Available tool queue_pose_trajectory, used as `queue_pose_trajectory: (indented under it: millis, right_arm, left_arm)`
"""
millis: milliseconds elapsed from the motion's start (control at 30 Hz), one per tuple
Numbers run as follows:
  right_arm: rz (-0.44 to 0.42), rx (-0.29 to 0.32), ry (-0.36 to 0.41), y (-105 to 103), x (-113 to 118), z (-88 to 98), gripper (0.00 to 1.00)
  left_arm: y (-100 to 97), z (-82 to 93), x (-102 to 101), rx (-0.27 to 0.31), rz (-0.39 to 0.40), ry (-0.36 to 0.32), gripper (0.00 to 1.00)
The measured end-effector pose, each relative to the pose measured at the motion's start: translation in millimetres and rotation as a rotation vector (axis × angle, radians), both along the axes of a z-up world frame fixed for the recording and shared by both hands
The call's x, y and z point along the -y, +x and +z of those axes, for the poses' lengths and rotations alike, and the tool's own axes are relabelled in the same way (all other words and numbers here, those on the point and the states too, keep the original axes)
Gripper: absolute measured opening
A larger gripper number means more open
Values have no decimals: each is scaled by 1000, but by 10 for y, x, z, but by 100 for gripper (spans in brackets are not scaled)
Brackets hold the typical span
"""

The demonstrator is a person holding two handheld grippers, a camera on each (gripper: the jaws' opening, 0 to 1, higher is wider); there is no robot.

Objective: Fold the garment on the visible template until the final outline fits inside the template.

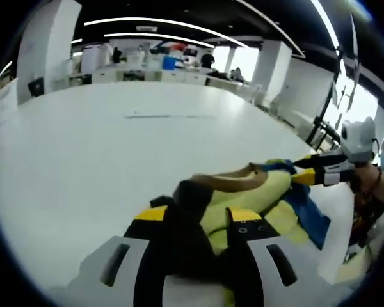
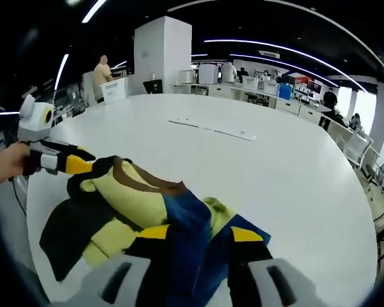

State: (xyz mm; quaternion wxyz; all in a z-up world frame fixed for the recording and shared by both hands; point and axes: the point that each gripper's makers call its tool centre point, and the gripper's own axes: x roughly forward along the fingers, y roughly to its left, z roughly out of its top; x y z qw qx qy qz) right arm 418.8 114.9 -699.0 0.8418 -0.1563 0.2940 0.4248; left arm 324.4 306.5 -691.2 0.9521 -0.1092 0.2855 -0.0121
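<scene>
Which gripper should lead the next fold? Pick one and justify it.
Probably the left gripper: it is shut on the garment at its dark edge, nearest the open table. The right gripper pinches the blue part and can follow.

The garment (image 2: 134, 211) is yellow-green, with a blue part, a black part and a brown band at the collar. In the left gripper view the garment (image 1: 256, 195) shows the same yellow-green, with blue on one side and a tan-brown strip on top. The table (image 2: 256, 173) is plain white. The right claw (image 2: 201, 246) is black with yellow tips and a pale grey base. The left claw (image 1: 198, 224) has the same black, yellow and grey. The left claw (image 2: 83, 165) seen from the right gripper view is black, yellow and white.
</scene>
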Motion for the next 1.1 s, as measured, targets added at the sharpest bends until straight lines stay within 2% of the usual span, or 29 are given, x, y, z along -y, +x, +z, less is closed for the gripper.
queue_pose_trajectory:
  millis: [167,300,433,533,700,800,900,1100]
  right_arm:
    - [-28,2,0,39,11,7,18]
    - [-30,0,-14,44,-3,-8,14]
    - [-44,-9,-23,54,13,-31,8]
    - [-66,19,-46,89,54,-6,0]
    - [-69,30,-48,113,73,33,0]
    - [-71,20,-42,114,85,48,0]
    - [-71,18,-50,115,103,46,0]
    - [-71,-5,-42,90,107,62,0]
  left_arm:
    - [-4,-122,-39,-49,23,17,19]
    - [-7,-130,-74,-52,37,32,13]
    - [-30,-169,-85,-81,42,33,1]
    - [-36,-190,-117,-89,42,45,0]
    - [-48,-174,-138,-93,54,43,0]
    - [-38,-79,-141,-63,38,91,0]
    - [-41,-32,-125,-57,22,111,0]
    - [-34,72,-159,-29,37,89,0]
